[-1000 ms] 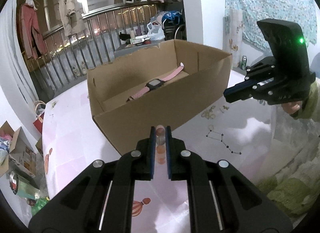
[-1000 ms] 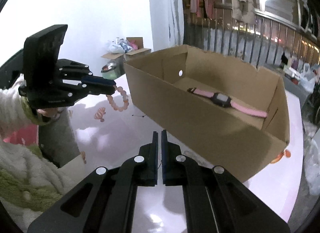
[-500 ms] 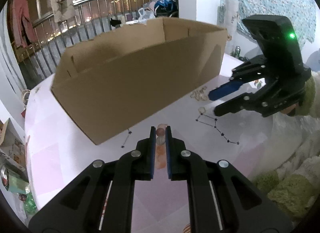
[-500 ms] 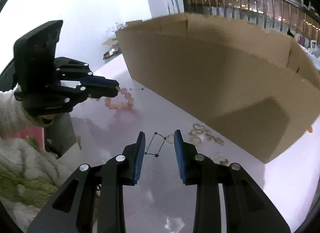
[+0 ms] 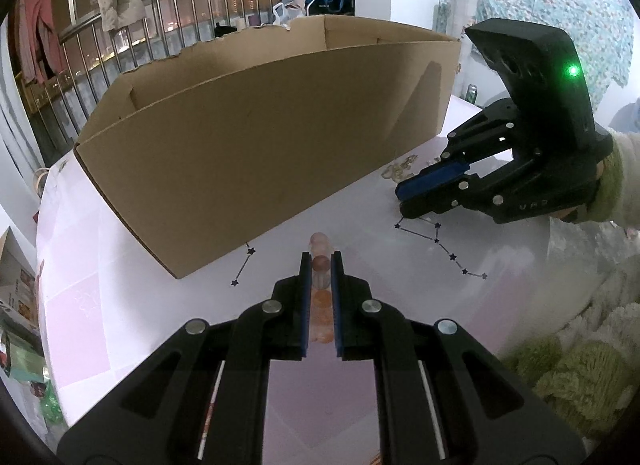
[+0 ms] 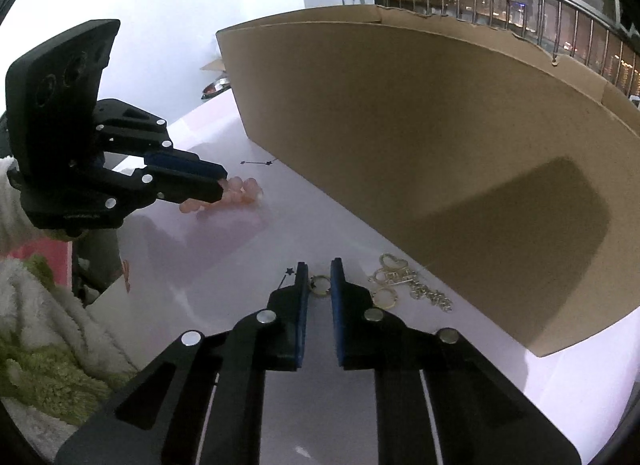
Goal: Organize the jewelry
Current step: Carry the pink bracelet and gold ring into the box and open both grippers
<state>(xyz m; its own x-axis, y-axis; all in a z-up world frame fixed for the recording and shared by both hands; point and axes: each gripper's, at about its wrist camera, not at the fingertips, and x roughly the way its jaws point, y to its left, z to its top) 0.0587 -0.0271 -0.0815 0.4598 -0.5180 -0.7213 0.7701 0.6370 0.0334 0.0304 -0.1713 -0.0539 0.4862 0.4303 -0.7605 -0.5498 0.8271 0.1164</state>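
The pale pink desk [image 6: 400,345] carries everything here, and the biggest thing on it is the open cardboard box [image 5: 260,153], its long side wall running just behind the jewelry and facing both tongs. The box's inside is hidden from both views.

The left tongs [image 5: 320,265] are clamped on a pink bead bracelet [image 5: 320,265], whose beads run in a line between the blue pads and poke out past the tips; in the right wrist view the bracelet's loose end [image 6: 240,191] looks to rest on or just above the desk, near the box wall.

The right tongs [image 6: 319,283] are low over the desk and their jaws are closing, with a small gold ring [image 6: 319,285] lying between the tips; the pads do not yet seem to press on it. The ring lies flat, straight ahead of these tongs, so the right hand is plainly the nearer one. Just to its right, beside the box wall, sits a cluster of gold rings and chain [image 6: 404,281]. A thin dark star-link chain [image 5: 440,243] trails across the desk from under the right tongs, between the two hands
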